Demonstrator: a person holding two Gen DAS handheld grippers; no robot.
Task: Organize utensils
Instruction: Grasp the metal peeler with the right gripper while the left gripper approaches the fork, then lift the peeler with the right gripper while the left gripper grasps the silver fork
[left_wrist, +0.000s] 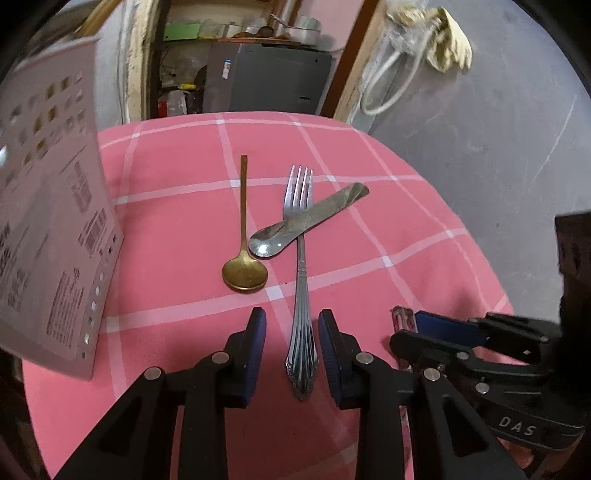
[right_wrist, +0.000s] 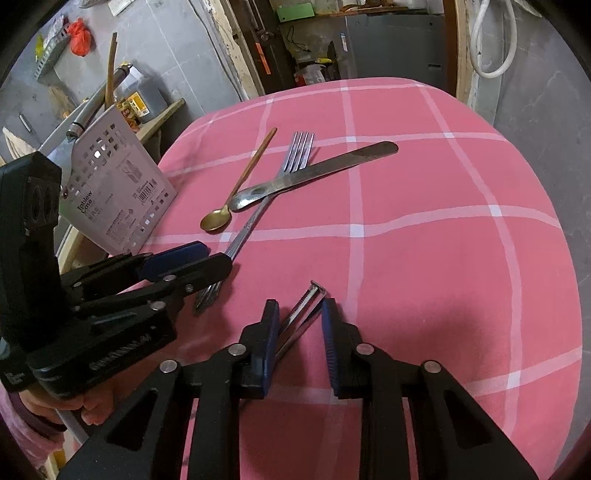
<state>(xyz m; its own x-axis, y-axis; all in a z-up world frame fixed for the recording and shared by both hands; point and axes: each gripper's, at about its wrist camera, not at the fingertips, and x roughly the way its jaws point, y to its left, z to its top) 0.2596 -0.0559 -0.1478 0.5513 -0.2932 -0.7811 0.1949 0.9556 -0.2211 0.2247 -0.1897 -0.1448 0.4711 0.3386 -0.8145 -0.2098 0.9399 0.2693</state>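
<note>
On the pink checked tablecloth (left_wrist: 388, 229) (right_wrist: 443, 266) lie a gold spoon (left_wrist: 244, 273) (right_wrist: 216, 221), a silver spoon (left_wrist: 306, 218) (right_wrist: 314, 171) and a fork (left_wrist: 301, 295) (right_wrist: 258, 210); the silver spoon crosses the fork's neck. My left gripper (left_wrist: 291, 328) (right_wrist: 218, 256) straddles the fork's ornate handle; a gap shows beside the left pad, so it is open. My right gripper (right_wrist: 300, 314) (left_wrist: 406, 328) straddles a small serrated metal tool (right_wrist: 308, 301) (left_wrist: 402, 317). The tool leans toward the left pad, clear of the right pad, so this gripper is open too.
A white perforated utensil case (left_wrist: 55, 221) (right_wrist: 122, 184) stands tilted at the table's left edge. A person's hand (right_wrist: 92, 410) holds the left gripper. Grey floor (left_wrist: 498, 147) lies past the table's right edge, and a cluttered doorway stands behind.
</note>
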